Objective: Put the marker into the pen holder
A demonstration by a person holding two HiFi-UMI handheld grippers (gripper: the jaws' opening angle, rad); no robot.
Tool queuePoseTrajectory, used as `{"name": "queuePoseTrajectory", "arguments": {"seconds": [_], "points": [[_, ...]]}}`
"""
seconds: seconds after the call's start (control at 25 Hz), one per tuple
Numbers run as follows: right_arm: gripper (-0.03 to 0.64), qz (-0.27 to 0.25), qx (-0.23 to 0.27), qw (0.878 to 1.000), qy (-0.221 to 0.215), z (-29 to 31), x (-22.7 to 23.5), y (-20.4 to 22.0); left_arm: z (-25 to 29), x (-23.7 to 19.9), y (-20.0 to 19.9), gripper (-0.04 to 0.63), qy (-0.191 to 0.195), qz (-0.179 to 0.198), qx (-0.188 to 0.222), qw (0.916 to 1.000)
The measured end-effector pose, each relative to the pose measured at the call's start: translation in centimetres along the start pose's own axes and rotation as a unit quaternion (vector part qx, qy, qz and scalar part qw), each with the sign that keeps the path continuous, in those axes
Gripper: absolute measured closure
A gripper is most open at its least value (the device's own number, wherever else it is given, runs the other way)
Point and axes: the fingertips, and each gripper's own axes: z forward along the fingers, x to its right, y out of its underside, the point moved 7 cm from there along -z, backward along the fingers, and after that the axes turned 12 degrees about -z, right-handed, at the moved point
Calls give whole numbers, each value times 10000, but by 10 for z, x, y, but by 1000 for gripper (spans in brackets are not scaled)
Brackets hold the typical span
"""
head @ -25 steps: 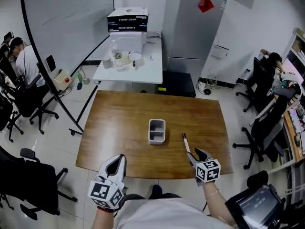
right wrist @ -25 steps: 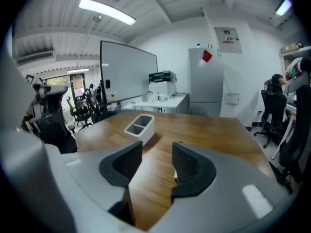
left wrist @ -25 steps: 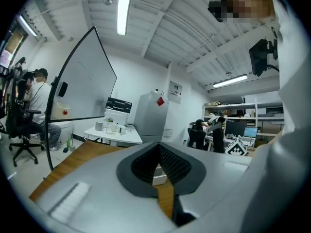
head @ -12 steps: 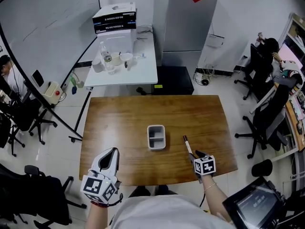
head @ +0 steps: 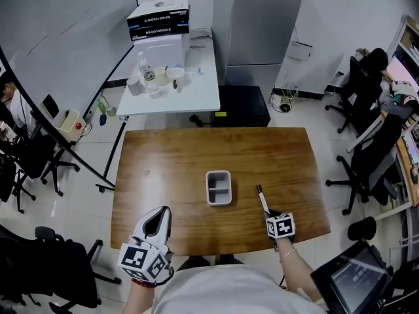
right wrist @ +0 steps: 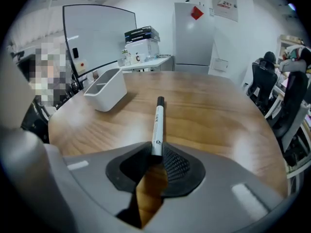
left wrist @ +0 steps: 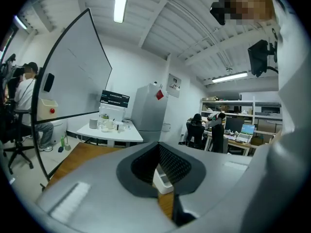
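White pen holder point(right wrist: 108, 92) looks empty; jaws of right gripper point(right wrist: 156, 155) clamp marker point(right wrist: 158, 123).

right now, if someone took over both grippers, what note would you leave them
Right gripper: shut on the near end of the white marker with a black cap, which lies on the brown wooden table.
Left gripper: shut, empty, at the table's near edge.
White rectangular plastic pen holder: mid-table, left of the marker, empty.
Done: marker gripped.
Left: lift it, carry it over, drop it into the holder.
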Motion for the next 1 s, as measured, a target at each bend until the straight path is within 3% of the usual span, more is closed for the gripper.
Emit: {"name": "queuePoseTrajectory", "arguments": {"seconds": [0.16, 0.28, 0.48, 0.6, 0.84, 1.0], "points": [[560, 55, -52, 9999, -127, -3, 2, 0, -2, -10, 0, 592, -113, -95, 57, 9999], [560, -107, 210, 9994, -243, -15, -2, -13, 2, -10, -3, 594, -88, -122, 102, 9998], [560, -926, 998, 9882, -707, -53, -29, -64, 1, -9, -3, 593, -44, -132, 135, 9998], [560, -1458, 1158, 9771, -1032, -65, -50, -93, -3, -10, -1, 594, -63, -165, 123, 9998], [560, -2197, 824, 9618, -1407, -63, -84, -113, -15, -13, 3, 594, -171, -227, 160, 9995], [558, -2298, 601, 9595, -1513, -55, -93, -108, -23, -21, 1, 593, -280, -272, 204, 9990]]}}
